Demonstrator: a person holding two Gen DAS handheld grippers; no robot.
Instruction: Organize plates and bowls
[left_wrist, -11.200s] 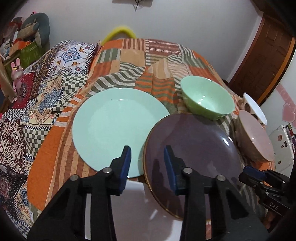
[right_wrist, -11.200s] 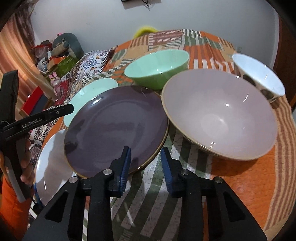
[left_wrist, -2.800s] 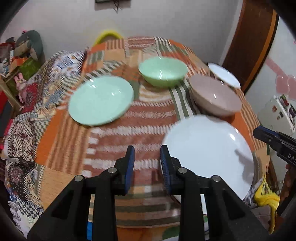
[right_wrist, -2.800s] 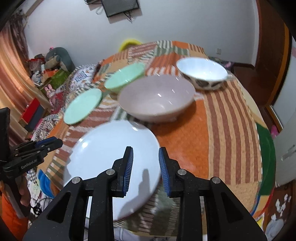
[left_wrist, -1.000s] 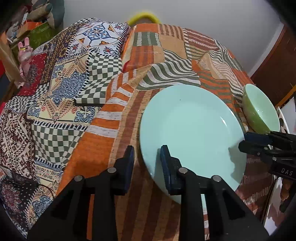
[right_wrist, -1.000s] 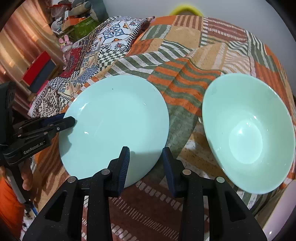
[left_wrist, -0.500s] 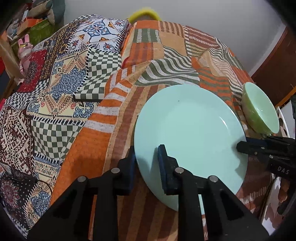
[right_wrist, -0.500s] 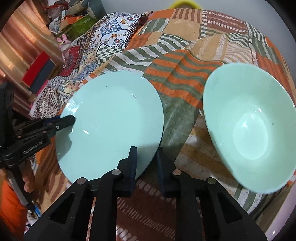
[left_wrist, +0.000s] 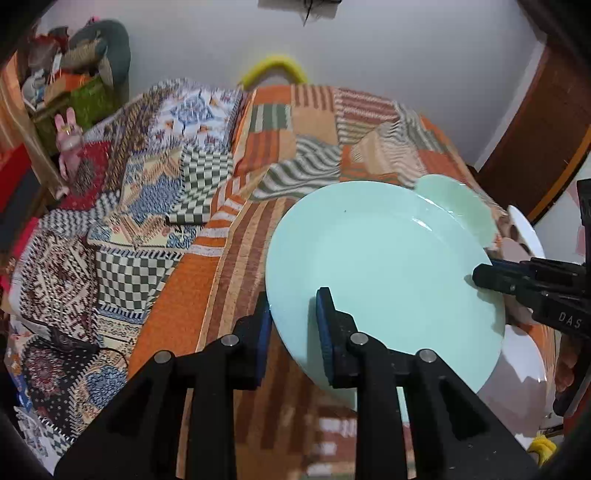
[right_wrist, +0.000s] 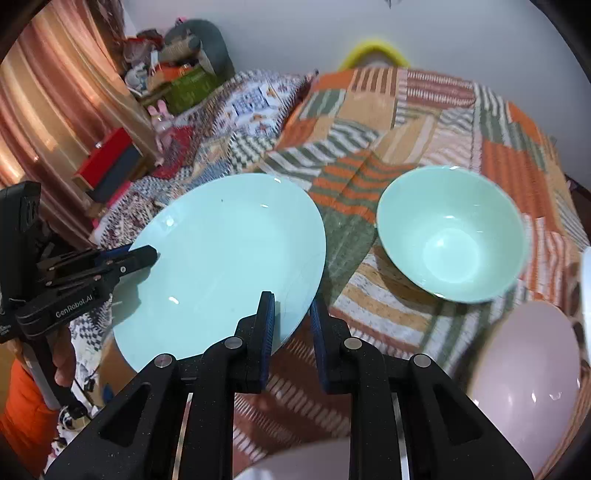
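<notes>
The mint plate (left_wrist: 384, 266) is clamped by its rim on two opposite sides: the left gripper (left_wrist: 293, 325) and the right gripper (right_wrist: 291, 317) have just closed on it. Against half a second ago it sits tilted, clear of the patchwork cloth (right_wrist: 399, 122). The green bowl (right_wrist: 450, 232) lies just beside it; the pink bowl (right_wrist: 524, 369) nearer. Judgement: transfer toward a stack can begin.

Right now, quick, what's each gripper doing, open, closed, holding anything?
Left gripper: shut on the mint green plate, clamping its near rim.
Right gripper: shut on the same plate's opposite rim.
</notes>
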